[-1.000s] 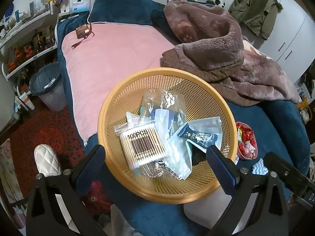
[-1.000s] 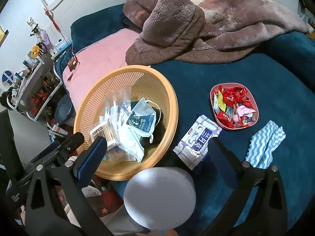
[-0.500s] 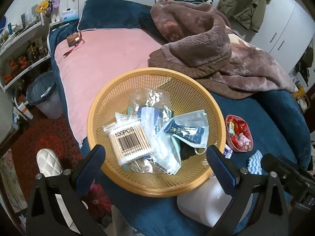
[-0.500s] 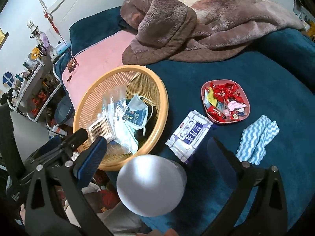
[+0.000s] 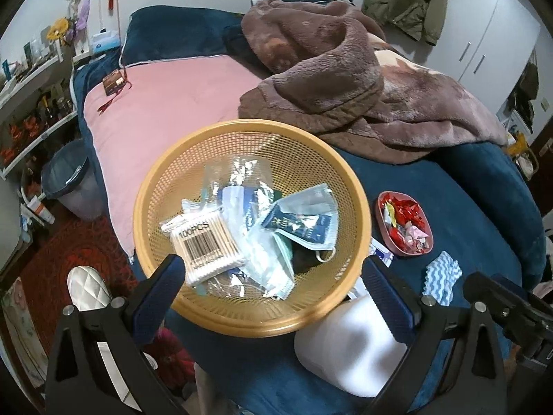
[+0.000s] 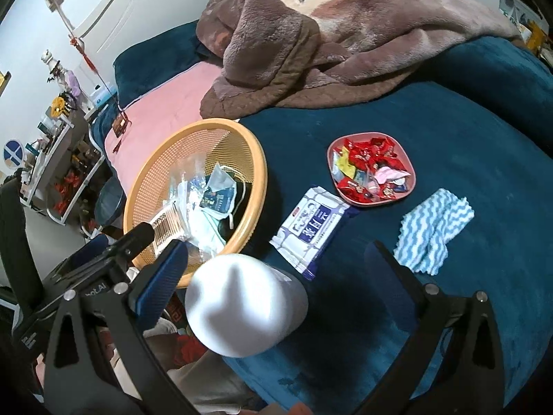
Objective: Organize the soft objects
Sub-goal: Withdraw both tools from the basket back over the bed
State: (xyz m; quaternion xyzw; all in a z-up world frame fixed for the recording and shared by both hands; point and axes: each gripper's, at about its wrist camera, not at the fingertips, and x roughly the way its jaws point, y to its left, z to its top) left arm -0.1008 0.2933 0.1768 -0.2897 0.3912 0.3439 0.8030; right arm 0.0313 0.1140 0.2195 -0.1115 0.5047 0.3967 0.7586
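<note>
Only right wrist shows whole wipes pack [image 6: 312,226].

The left hand-held gripper [image 5: 273,294] hangs with its blue-padded fingers [image 5: 160,288] spread wide, gripping nothing. The right hand-held gripper [image 6: 276,276] is likewise spread and empty; the left gripper's black frame sits at its nine o'clock.

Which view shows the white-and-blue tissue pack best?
The right wrist view: the tissue pack lies fully visible beside the basket. In the left wrist view only a sliver shows behind the basket rim.
</note>
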